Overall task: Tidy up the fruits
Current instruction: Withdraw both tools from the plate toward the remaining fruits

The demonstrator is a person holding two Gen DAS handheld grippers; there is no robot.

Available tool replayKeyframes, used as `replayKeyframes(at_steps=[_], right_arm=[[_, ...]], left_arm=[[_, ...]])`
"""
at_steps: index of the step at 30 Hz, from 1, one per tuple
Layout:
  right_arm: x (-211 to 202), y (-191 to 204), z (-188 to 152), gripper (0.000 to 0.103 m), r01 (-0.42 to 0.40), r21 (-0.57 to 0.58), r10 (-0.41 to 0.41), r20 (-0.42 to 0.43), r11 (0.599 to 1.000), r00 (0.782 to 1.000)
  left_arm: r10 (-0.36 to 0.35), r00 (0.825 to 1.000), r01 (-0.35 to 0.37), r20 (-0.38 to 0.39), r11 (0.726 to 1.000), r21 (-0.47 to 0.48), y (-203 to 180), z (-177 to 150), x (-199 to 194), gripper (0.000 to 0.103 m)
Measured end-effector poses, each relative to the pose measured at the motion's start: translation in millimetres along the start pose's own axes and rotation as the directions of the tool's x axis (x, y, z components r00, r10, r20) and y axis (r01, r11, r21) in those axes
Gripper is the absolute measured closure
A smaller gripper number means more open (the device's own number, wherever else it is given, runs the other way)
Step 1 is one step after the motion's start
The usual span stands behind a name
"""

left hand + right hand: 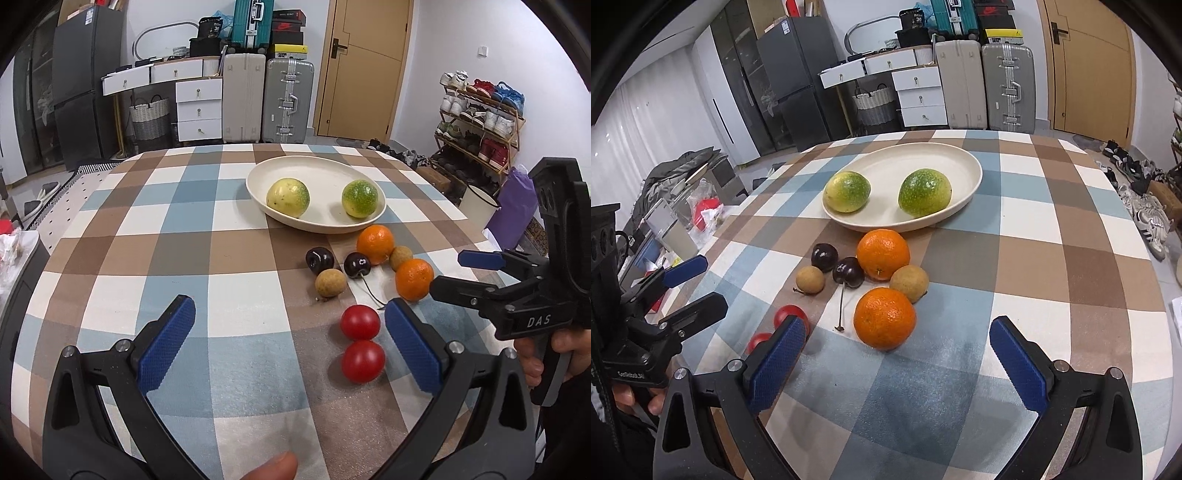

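Observation:
A cream oval plate (291, 162) (942, 158) holds two yellow-green fruits (288, 197) (359, 198) (846, 191) (924, 192). In front of it on the checked cloth lie two oranges (375, 244) (414, 279) (883, 254) (885, 318), two dark cherries (320, 260) (357, 264) (824, 257) (849, 272), two tan longans (330, 282) (401, 257) (810, 280) (909, 283) and two red tomatoes (360, 322) (363, 361) (791, 314) (759, 342). My left gripper (290, 314) is open, the tomatoes just inside its right finger. My right gripper (899, 332) is open, the near orange between its tips.
The table (221, 258) wears a blue, brown and white checked cloth. Behind it stand suitcases (290, 99), white drawers (197, 107), a dark fridge (85, 81) and a wooden door (364, 66). A shoe rack (480, 118) is at the right, clutter (683, 206) at the left.

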State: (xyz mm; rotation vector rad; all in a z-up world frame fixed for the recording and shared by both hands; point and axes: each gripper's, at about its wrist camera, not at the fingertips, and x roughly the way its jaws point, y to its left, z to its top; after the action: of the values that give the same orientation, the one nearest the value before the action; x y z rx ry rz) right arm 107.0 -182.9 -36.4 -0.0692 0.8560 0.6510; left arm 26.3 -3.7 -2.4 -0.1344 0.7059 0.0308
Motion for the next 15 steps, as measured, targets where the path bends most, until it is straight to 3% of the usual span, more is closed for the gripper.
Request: replayKeyframes(at_steps=[15], right_arm=[[14.3,1.5,-4.7,0.004,0.018,-0.024,-0.018,-0.033,1.000,0.999]], left_arm=[[-0.041,0.997,0.043,-0.067,0.998,0.038,-16.4,-12.2,16.0,0.000]])
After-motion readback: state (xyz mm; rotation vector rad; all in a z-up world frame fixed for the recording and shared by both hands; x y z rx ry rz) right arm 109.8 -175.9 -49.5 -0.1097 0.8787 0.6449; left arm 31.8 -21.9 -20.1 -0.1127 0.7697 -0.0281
